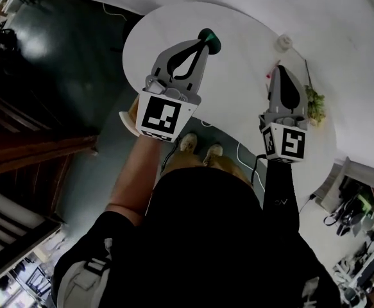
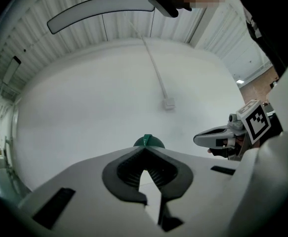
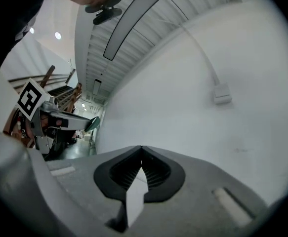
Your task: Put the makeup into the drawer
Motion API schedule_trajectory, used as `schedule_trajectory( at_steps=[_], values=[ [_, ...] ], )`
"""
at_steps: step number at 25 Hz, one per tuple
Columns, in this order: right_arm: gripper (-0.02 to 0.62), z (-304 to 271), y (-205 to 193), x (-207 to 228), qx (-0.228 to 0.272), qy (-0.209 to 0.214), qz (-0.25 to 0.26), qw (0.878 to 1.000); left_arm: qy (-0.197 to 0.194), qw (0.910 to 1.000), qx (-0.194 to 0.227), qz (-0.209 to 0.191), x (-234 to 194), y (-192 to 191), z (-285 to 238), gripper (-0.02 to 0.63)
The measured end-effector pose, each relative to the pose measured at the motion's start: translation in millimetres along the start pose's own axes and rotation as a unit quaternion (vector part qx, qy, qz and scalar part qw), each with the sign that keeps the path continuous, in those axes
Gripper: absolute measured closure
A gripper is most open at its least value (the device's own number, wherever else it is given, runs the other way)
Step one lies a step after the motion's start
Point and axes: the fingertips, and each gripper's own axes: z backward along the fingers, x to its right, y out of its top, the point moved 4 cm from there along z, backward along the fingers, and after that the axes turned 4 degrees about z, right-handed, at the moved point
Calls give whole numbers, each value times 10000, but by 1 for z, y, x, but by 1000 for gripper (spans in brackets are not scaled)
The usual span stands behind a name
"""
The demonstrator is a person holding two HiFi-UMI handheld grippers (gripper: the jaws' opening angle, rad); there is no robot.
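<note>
The white table (image 1: 238,76) has a rounded edge and a plain, pale top. A small white round object (image 1: 283,42) sits towards its far side, and a green leafy bunch (image 1: 314,104) lies at its right edge. A thin white cable (image 2: 156,73) lies across the top and ends in a small plug (image 2: 169,102).

Left gripper (image 2: 144,146) shows matt grey plastic shells with black ribbed, rubbery-looking pads (image 2: 129,169). The green makeup piece (image 1: 210,41) looks like glossy plastic. White table (image 1: 174,24) smooth and matt, dark floor (image 1: 52,50) shiny.
</note>
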Motion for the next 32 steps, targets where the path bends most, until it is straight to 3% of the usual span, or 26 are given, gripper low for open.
schedule_trajectory(
  at_steps=[5,8,11,17,21,24,26,29,32],
  values=[
    [592,-28,0,-47,181,818,-269,9961,722,9970,-26,-263,-26,5,48,597],
    [592,-38,-2,-69,228,1223,-378,9915,984,9934,-149,-561,-31,6,69,597],
    [592,-45,1,-91,322,1609,-436,9855,1266,9901,-131,-590,-34,10,90,597],
    [592,-67,15,-168,513,2427,-428,9678,2081,9753,-375,-633,-65,5,161,597],
    [591,-69,35,-219,845,2948,16,9518,2240,9696,-661,-735,-83,-1,193,597],
    [592,-75,37,-233,854,3089,-45,9472,2335,9666,-719,-773,-89,-1,200,597],
    [592,-78,37,-242,808,3128,-68,9464,2351,9666,-753,-691,-93,-5,203,597],
    [592,-81,36,-255,714,3221,-87,9440,2494,9652,-785,-76,-100,-33,209,597],
    [591,-84,31,-261,631,3295,-69,9420,2490,9597,-1250,372,-102,-87,210,597]
  ],
)
